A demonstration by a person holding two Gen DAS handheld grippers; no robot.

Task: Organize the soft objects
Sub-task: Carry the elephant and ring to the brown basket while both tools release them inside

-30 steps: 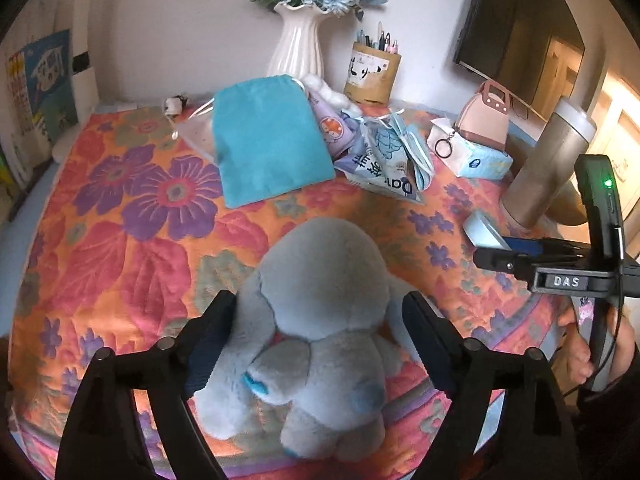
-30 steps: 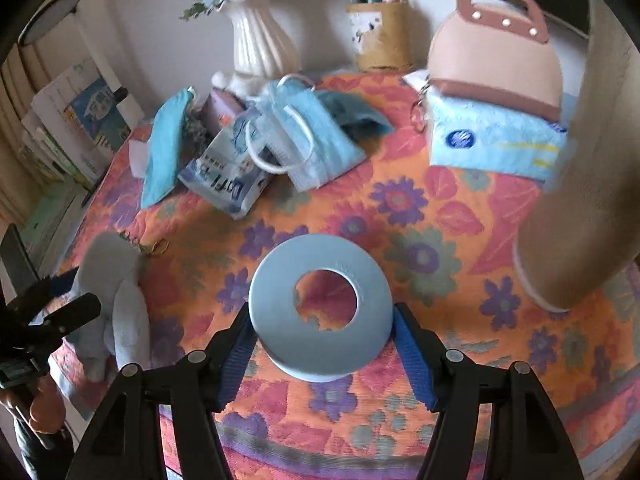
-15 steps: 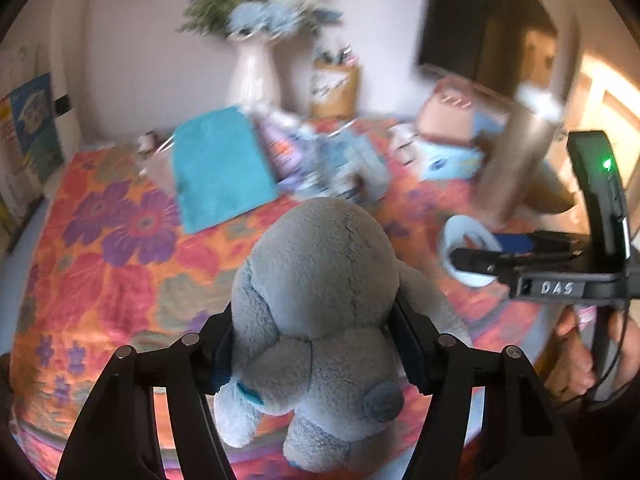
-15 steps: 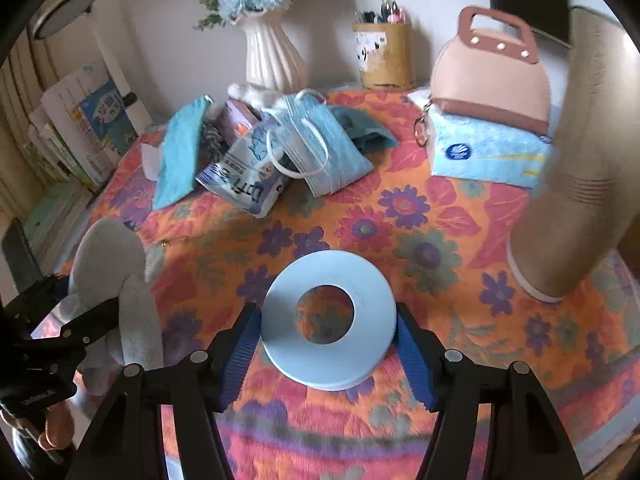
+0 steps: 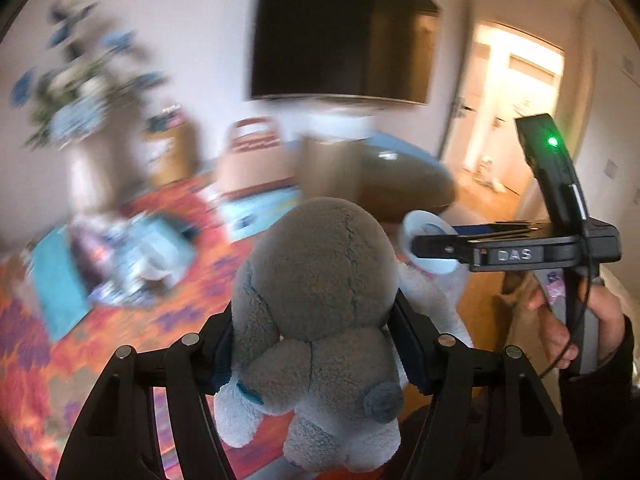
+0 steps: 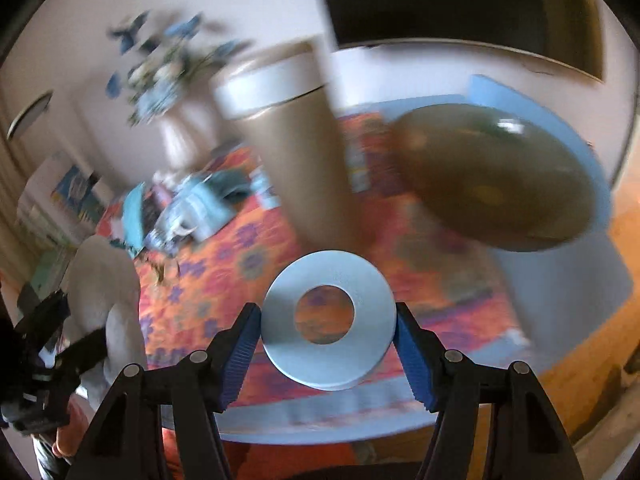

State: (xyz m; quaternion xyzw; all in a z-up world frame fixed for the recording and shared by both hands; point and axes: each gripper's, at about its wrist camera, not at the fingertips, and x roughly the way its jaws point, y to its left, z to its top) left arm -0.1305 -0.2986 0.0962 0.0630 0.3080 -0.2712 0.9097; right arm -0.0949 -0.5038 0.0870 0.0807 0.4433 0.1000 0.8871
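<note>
My left gripper (image 5: 316,344) is shut on a grey plush toy (image 5: 320,280) and holds it in the air above the flowered tablecloth (image 5: 36,344). The plush also shows at the left of the right wrist view (image 6: 104,280). My right gripper (image 6: 328,344) is shut on a light blue foam ring (image 6: 329,320), lifted above the table's front edge. The ring and the right gripper show to the right of the plush in the left wrist view (image 5: 430,246). A teal cloth pouch (image 5: 56,276) and a pile of face masks (image 5: 148,248) lie on the table, blurred.
A tall gold tumbler (image 6: 292,152) and a brown oval cushion (image 6: 496,180) stand behind the ring. A white vase of blue flowers (image 5: 88,128), a pen holder (image 5: 168,152) and a pink handbag (image 5: 252,160) are at the back. A dark TV (image 5: 344,32) hangs on the wall.
Both grippers have lifted their objects higher and swung right. The left closed on the plush and raised it off the cloth. The views are now blurred with motion.
</note>
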